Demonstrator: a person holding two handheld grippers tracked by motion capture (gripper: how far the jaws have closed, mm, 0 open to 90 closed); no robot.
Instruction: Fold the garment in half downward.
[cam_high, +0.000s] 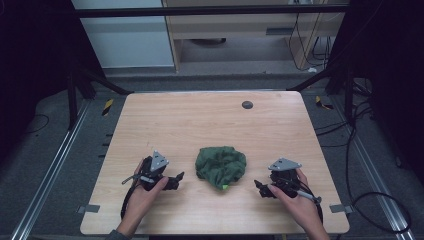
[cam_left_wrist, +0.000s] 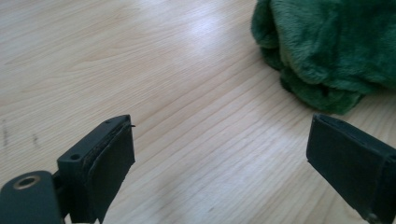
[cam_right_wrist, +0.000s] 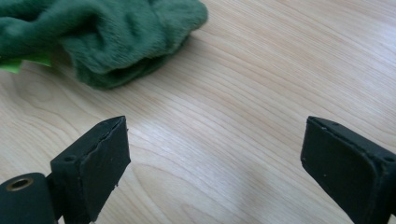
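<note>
A person's two hands rest at the near edge of a pale wooden table (cam_high: 210, 120), each holding a black two-jaw tool. The left tool (cam_high: 176, 179) and the right tool (cam_high: 258, 186) both have their jaws spread wide with nothing between them. Between the tools, apart from both, lies a crumpled dark green plush cloth (cam_high: 220, 165). A bright lime-green tag (cam_right_wrist: 18, 63) pokes from its near edge, any writing too small to read. Farther back, a small dark round disc (cam_high: 247, 105) sits in the tabletop.
</note>
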